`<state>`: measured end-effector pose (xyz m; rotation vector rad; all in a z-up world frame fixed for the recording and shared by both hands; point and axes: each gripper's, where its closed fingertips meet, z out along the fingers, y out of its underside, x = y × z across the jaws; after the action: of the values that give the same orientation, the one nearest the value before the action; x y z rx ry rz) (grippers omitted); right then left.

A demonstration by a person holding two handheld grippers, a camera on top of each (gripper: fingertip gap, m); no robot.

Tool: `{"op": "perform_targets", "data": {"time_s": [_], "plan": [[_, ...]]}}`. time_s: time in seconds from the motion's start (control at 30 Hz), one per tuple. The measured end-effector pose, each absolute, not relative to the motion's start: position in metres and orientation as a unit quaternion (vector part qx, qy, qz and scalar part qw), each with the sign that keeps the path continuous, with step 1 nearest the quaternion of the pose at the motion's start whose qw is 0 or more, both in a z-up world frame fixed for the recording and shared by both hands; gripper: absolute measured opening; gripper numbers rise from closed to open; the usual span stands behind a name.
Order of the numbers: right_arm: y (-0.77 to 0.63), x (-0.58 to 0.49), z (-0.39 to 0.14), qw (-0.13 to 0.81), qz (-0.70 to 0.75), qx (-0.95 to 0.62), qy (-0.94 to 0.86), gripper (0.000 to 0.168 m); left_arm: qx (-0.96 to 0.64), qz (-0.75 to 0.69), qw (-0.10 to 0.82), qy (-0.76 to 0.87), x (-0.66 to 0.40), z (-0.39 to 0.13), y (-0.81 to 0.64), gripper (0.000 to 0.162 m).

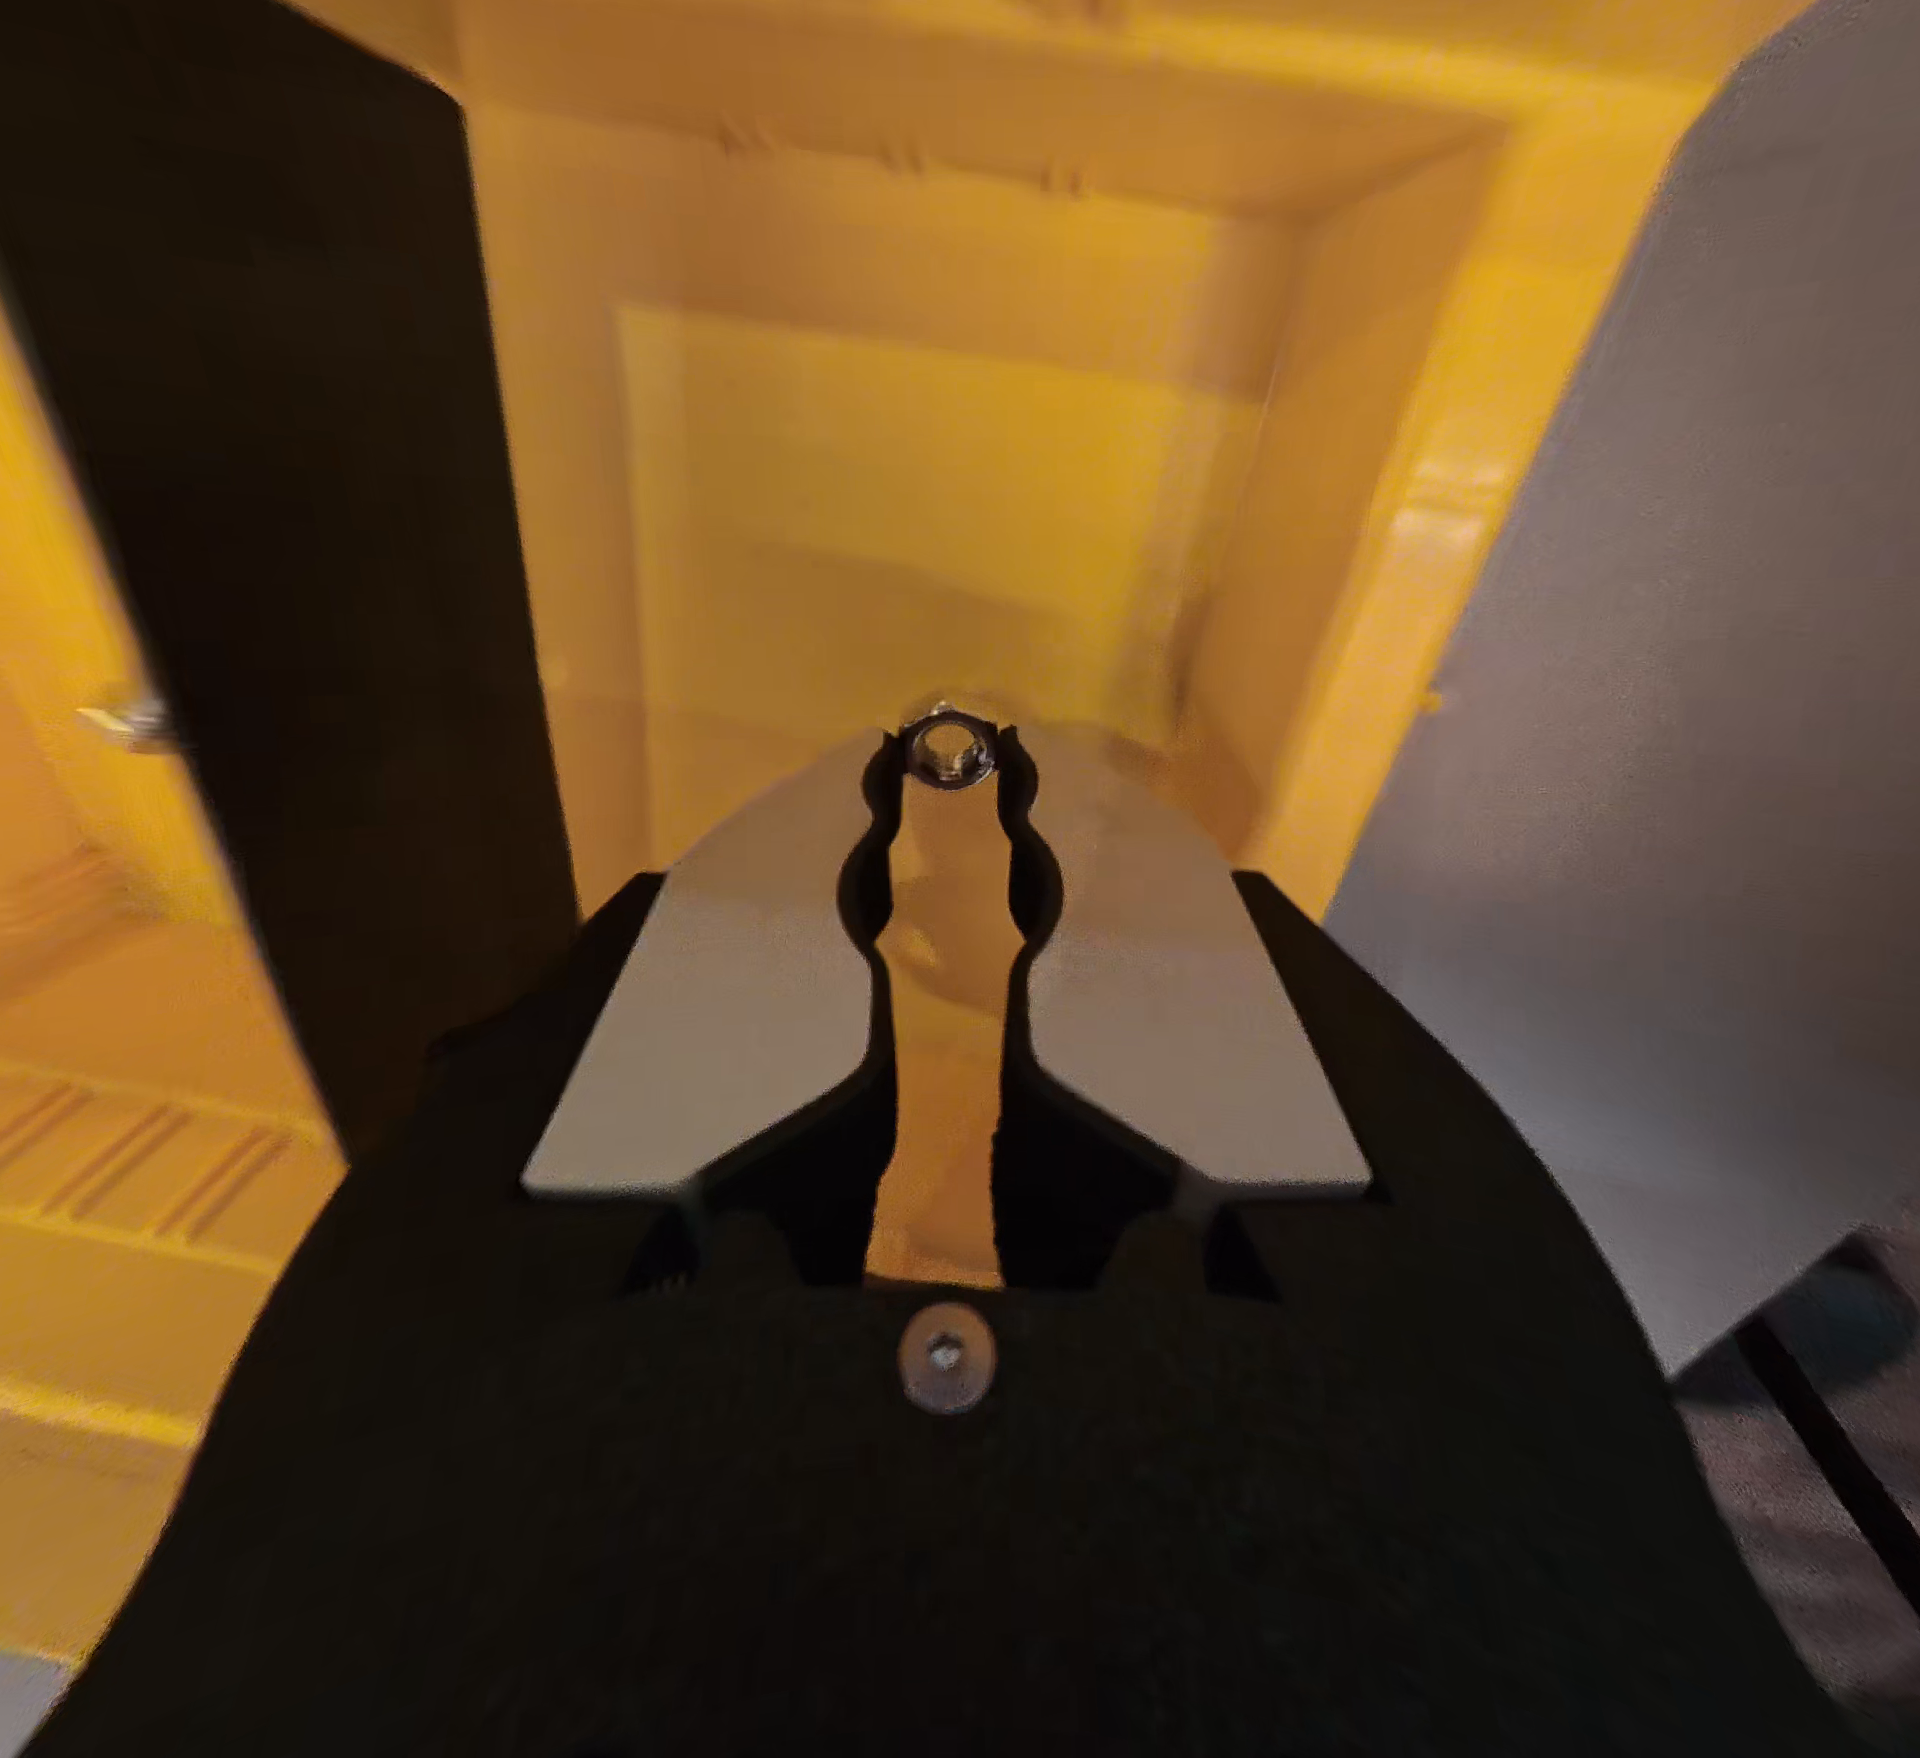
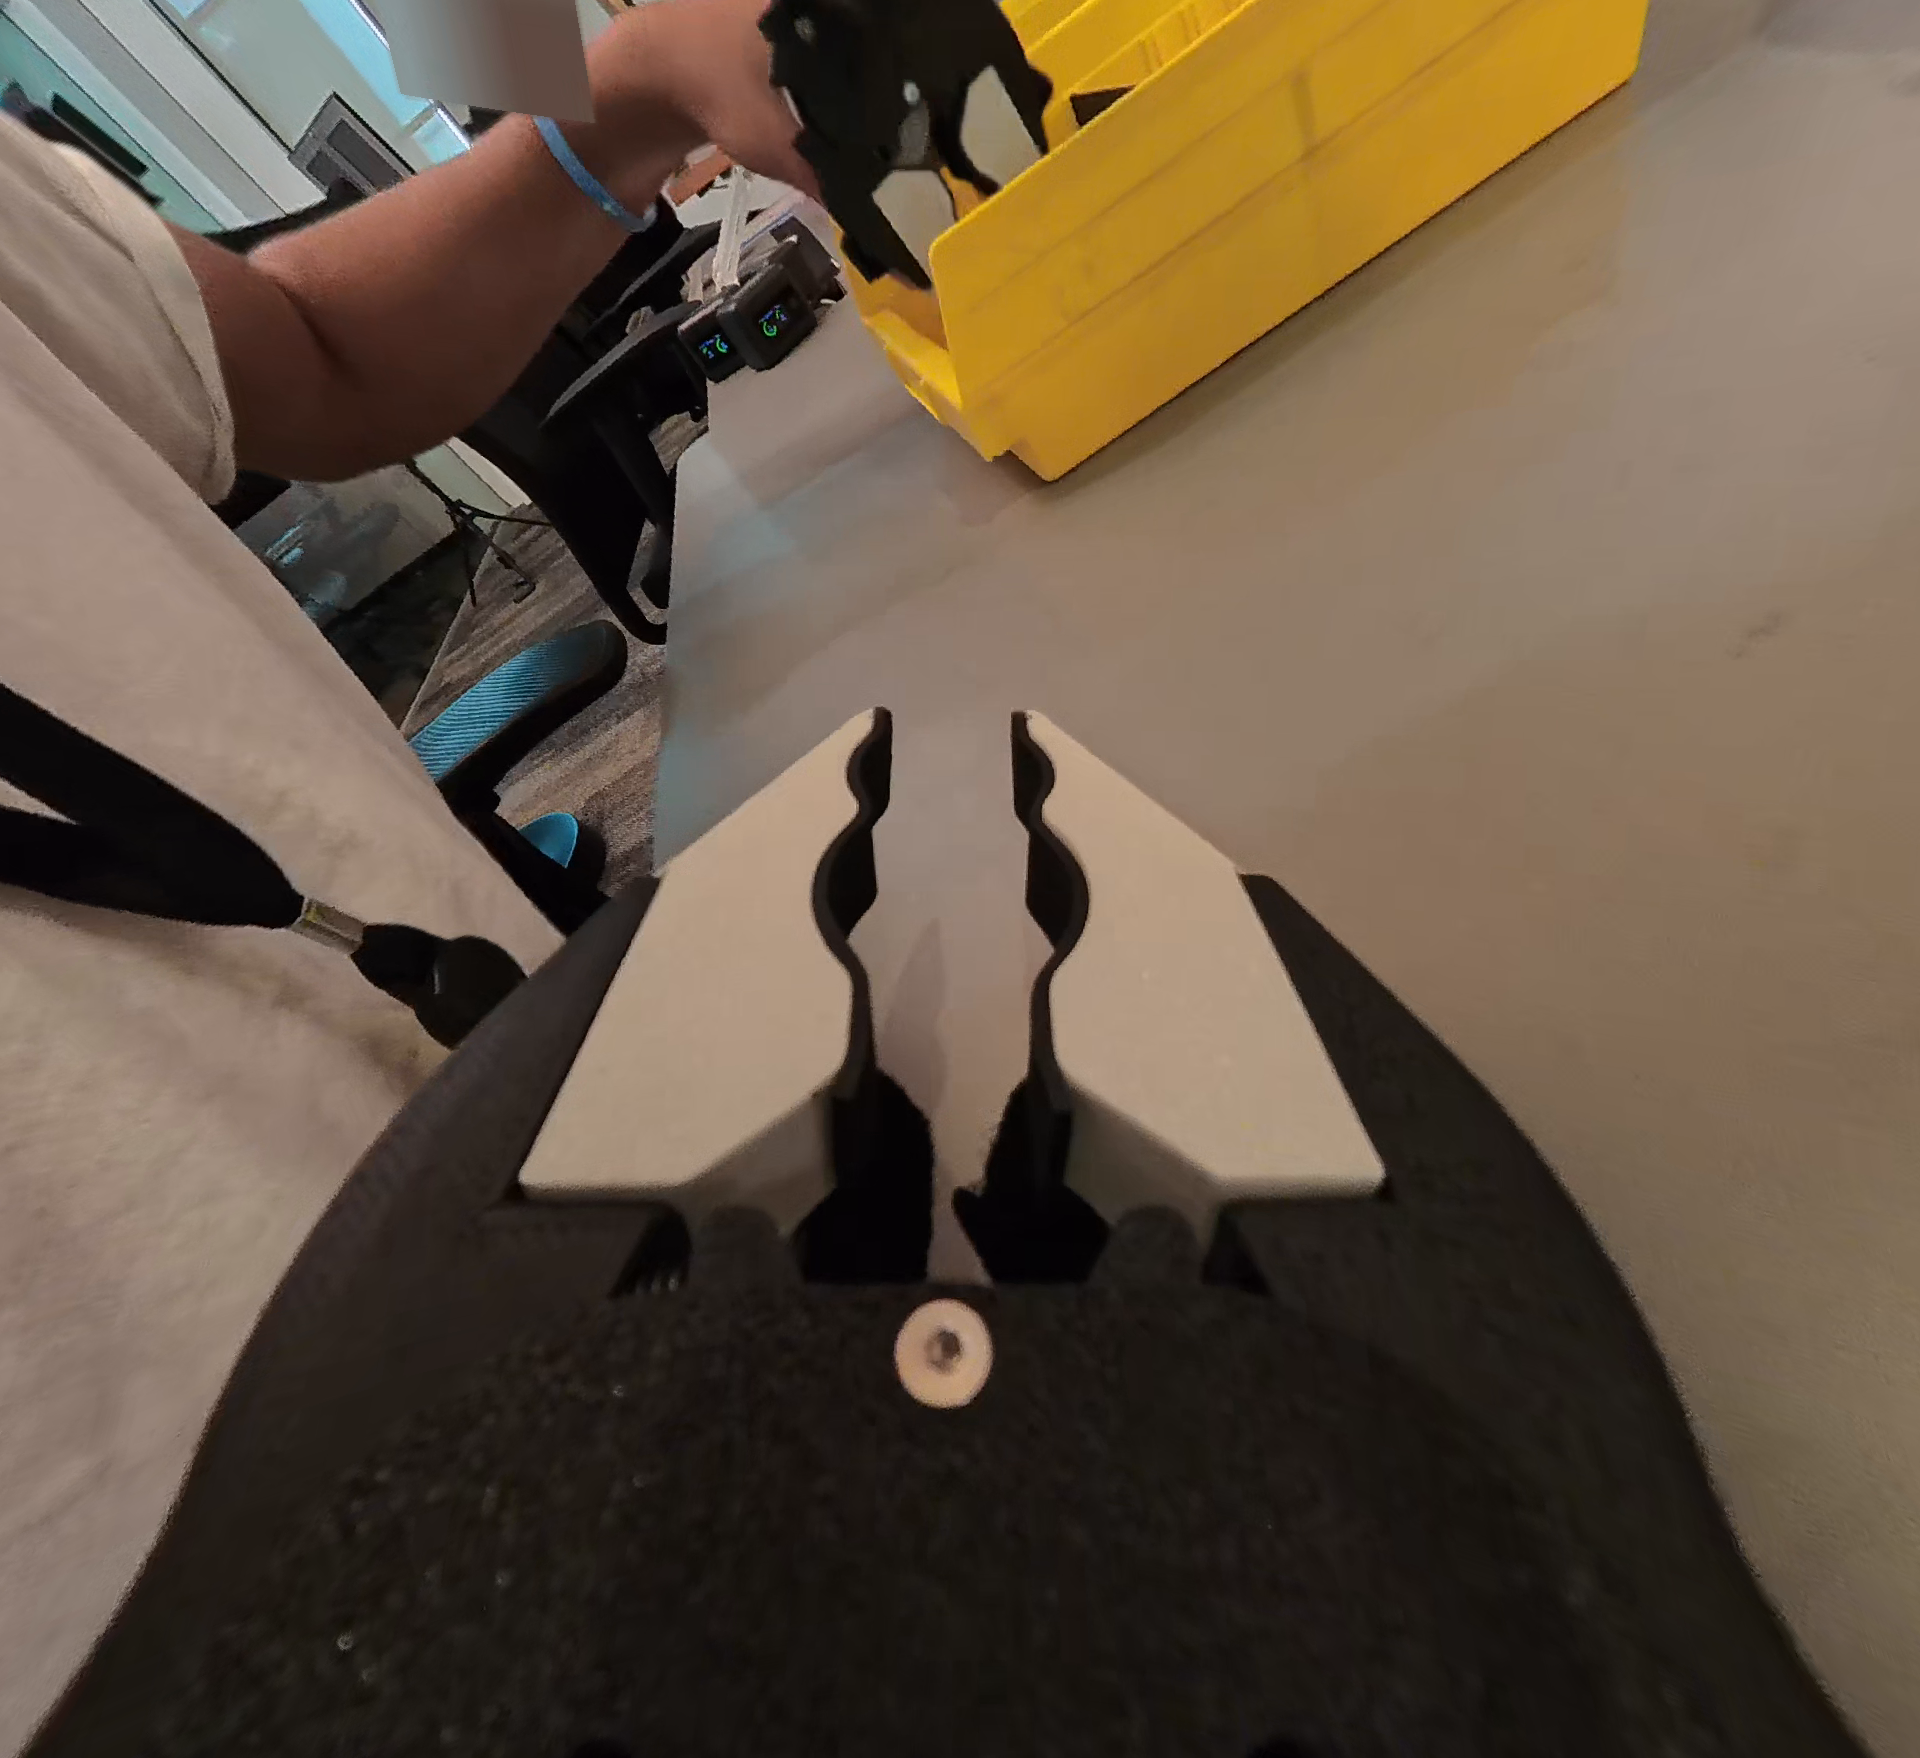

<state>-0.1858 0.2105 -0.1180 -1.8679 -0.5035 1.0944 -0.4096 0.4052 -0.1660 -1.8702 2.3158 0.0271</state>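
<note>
Nearest us, our left claw (image 1: 948, 758) pinches a small steel nut (image 1: 945, 752) inside the yellow bin (image 1: 935, 482); our right claw (image 2: 951, 732) hovers narrowly parted, empty, over the worktop (image 2: 1455, 669).

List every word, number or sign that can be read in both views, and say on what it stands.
Left wrist view: none; the yellow bin and the metal nut in the left tongs bear no writing.
Right wrist view: two small black screens show green and blue marks, too small to read.
</note>
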Motion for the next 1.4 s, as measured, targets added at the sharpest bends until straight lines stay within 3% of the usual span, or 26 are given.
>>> {"op": "perform_targets", "data": {"time_s": [0.03, 0.23, 0.43, 0.6, 0.73, 0.97, 1.1, 1.27, 1.33, 1.4], "plan": [[0.212, -0.187, -0.117, 0.443, 0.446, -0.752, -0.198, 0.023, -0.617, 0.001, 0.118, 0.778, -0.401, -0.154, 0.405, 0.017], [0.242, -0.201, -0.079, 0.422, 0.586, -0.683, -0.11, 0.03, -0.53, -0.144, 0.357, 0.755, -0.324, -0.052, 0.36, 0.017], [0.273, -0.231, -0.025, 0.399, 0.689, -0.596, -0.099, 0.03, -0.451, -0.324, 0.457, 0.695, -0.266, 0.002, 0.286, 0.017], [0.266, -0.25, -0.002, 0.371, 0.737, -0.553, -0.114, 0.03, -0.431, -0.364, 0.467, 0.681, -0.244, -0.004, 0.258, 0.017], [0.26, -0.25, -0.002, 0.373, 0.733, -0.555, -0.124, 0.02, -0.428, -0.368, 0.472, 0.677, -0.241, -0.008, 0.25, 0.017], [0.251, -0.255, -0.004, 0.351, 0.74, -0.557, -0.137, 0.024, -0.42, -0.36, 0.481, 0.68, -0.241, -0.009, 0.244, 0.017], [0.249, -0.255, -0.002, 0.361, 0.739, -0.551, -0.141, 0.016, -0.42, -0.367, 0.478, 0.678, -0.24, -0.009, 0.242, 0.017], [0.256, -0.25, -0.018, 0.382, 0.665, -0.618, -0.17, 0.016, -0.462, -0.354, 0.486, 0.652, -0.239, -0.021, 0.249, 0.019], [0.273, -0.231, -0.037, 0.396, 0.575, -0.69, -0.192, 0.016, -0.518, -0.359, 0.478, 0.612, -0.243, -0.031, 0.257, 0.03], [0.297, -0.196, -0.066, 0.388, 0.428, -0.784, -0.225, 0.016, -0.585, -0.365, 0.456, 0.563, -0.249, -0.05, 0.263, 0.03]]}}
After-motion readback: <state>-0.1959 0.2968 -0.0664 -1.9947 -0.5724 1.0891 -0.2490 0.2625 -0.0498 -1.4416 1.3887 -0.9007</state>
